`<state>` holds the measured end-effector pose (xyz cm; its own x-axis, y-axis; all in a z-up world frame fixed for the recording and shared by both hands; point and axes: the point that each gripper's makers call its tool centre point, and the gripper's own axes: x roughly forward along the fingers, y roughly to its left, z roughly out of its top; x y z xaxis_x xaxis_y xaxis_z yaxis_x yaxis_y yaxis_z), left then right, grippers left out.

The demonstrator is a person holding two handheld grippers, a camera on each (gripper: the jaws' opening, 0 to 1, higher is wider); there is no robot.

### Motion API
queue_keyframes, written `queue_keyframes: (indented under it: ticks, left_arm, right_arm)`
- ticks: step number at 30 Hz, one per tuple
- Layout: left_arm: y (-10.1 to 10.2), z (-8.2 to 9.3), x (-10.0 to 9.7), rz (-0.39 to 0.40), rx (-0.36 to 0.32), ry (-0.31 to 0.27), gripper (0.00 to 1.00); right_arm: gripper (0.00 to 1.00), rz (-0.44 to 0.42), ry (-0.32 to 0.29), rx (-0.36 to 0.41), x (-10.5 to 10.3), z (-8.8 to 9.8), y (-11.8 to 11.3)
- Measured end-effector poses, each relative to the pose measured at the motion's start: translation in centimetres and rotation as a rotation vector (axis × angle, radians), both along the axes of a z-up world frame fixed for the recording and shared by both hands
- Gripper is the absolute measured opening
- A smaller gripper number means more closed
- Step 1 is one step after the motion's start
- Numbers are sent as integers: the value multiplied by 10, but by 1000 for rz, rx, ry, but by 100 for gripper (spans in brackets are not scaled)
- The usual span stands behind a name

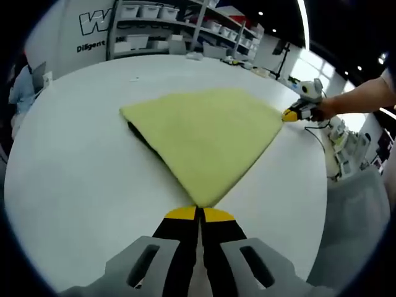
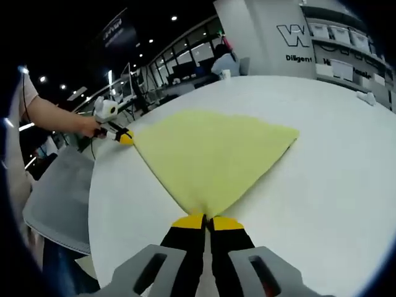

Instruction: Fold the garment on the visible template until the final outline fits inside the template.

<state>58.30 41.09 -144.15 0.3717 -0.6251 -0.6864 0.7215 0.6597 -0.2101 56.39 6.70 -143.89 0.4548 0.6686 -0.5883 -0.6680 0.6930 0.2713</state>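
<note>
One yellow garment (image 1: 207, 139), folded, on white surface (image 1: 74, 185). Left gripper (image 1: 199, 213) clamps one corner. Right gripper (image 2: 206, 221) clamps another.

Template hidden under garment (image 1: 207, 139); garment corners hidden inside gripper tips.

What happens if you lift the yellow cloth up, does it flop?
Probably yes. The cloth lies flat and folded on the table, so it looks soft, likely drooping between the left claw and right claw pinching its corners. Its fuzzy surface suggests it's light and not slippery.
</note>
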Motion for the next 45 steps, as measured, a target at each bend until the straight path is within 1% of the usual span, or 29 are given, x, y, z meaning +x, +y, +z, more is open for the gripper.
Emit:
queue_keyframes:
  ticks: [2,3,5,7,10,12,13,14,16,17,18,19,20,21,22,23,24,26,28,30,32,34,36,37,38,39,41,43,45]
  left_arm:
    - [2,0,-1,-1,3,-5,0]
    - [1,0,-2,-3,5,-9,0]
    - [0,0,-4,-5,9,-8,0]
    - [-1,0,-7,-8,7,-6,0]
    - [-1,-1,-5,6,3,-3,0]
    - [0,-1,-5,34,3,16,0]
    - [5,-2,-5,63,28,27,0]
    - [5,-1,-5,65,29,27,1]
    - [6,4,-8,79,24,8,4]
    - [7,8,-10,98,14,8,5]
    - [8,10,-13,108,15,11,7]
    - [10,10,-16,118,24,14,10]
    - [13,10,-20,141,36,12,13]
    - [14,12,-23,156,31,7,16]
    - [13,17,-27,191,8,-5,20]
    - [12,21,-30,219,-11,-16,23]
    - [10,27,-35,247,-30,-25,26]
    - [6,34,-43,276,-51,-33,33]
    - [-2,41,-57,269,-61,-59,38]
    - [-10,45,-69,268,-57,-71,41]
    - [-17,53,-79,270,-68,-102,46]
    - [-20,57,-87,272,-72,-113,52]
    - [-22,63,-92,292,-93,-128,61]
    - [-22,66,-96,301,-97,-131,67]
    - [-22,68,-99,303,-95,-127,71]
    - [-21,70,-102,304,-90,-135,72]
    - [-19,73,-106,313,-83,-152,74]
    - [-18,74,-112,335,-92,-142,77]
    - [-19,75,-119,347,-91,-153,82]
  right_arm:
    - [0,1,10,9,-3,-2,-2]
    - [0,2,12,0,-6,-4,-5]
    - [0,-7,15,8,-9,-3,-5]
    - [0,-6,0,0,-9,-2,-5]
    - [0,-19,15,9,-8,-2,-5]
    - [0,-66,49,4,-7,-3,-10]
    - [2,-54,20,-2,-6,3,-10]
    - [6,-58,-1,-16,-5,6,-12]
    - [12,-78,-9,-12,-5,11,-15]
    - [15,-82,-25,-22,-6,14,-17]
    - [19,-86,-23,-26,-8,15,-17]
    - [25,-95,-22,-37,-9,16,-19]
    - [28,-102,-40,-53,-10,19,-20]
    - [32,-109,-58,-44,-11,24,-19]
    - [33,-128,-81,-32,-12,32,-18]
    - [35,-137,-86,-30,-14,35,-18]
    - [38,-149,-98,-42,-16,38,-19]
    - [43,-178,-115,-26,-19,44,-19]
    - [49,-196,-136,-20,-24,51,-17]
    - [58,-199,-152,-11,-30,59,-13]
    - [66,-213,-175,-14,-35,66,-11]
    - [68,-233,-191,-3,-42,74,-9]
    - [72,-246,-189,-20,-48,77,-8]
    - [75,-257,-188,-12,-54,80,-6]
    - [78,-262,-189,-1,-60,83,-2]
    - [82,-262,-189,-3,-62,84,-1]
    - [86,-264,-200,-7,-72,89,3]
    - [90,-259,-206,-15,-82,91,7]
    - [96,-257,-211,-22,-91,91,10]
